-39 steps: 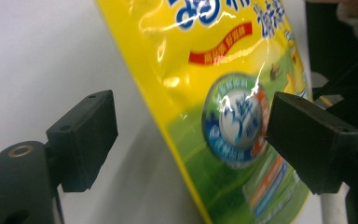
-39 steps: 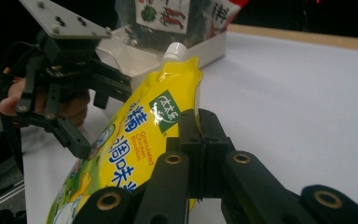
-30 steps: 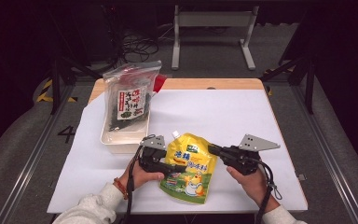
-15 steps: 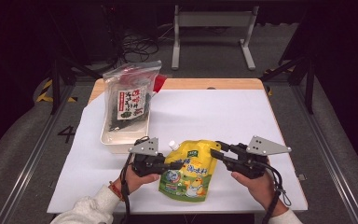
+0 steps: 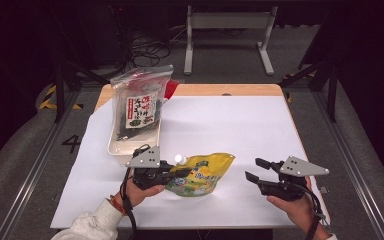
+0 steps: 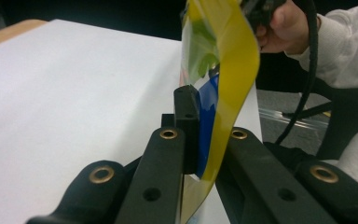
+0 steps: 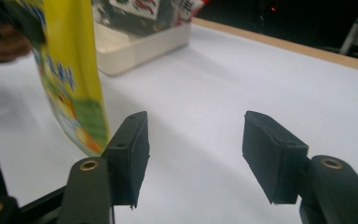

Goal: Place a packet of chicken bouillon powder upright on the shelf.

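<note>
Two tools work one yellow spouted pouch over the white-covered desk. My left tool is clamped fully on the pouch's edge near the white spout, seen edge-on between its jaws in the left gripper view, and now carries it alone, lifted just above the desk. My right tool has just been opening: a second ago both tools met at the pouch, whereas now the right one stands well apart to the right, its pads spread with nothing between them. I judge this a completed hand-over to the left side, freeing the pouch to travel, probably toward the white tray beyond my left hand. Count: one yellow pouch, one white tray, one clear bag of dark dried food leaning in that tray, one red item behind it, too hidden to identify.
</note>
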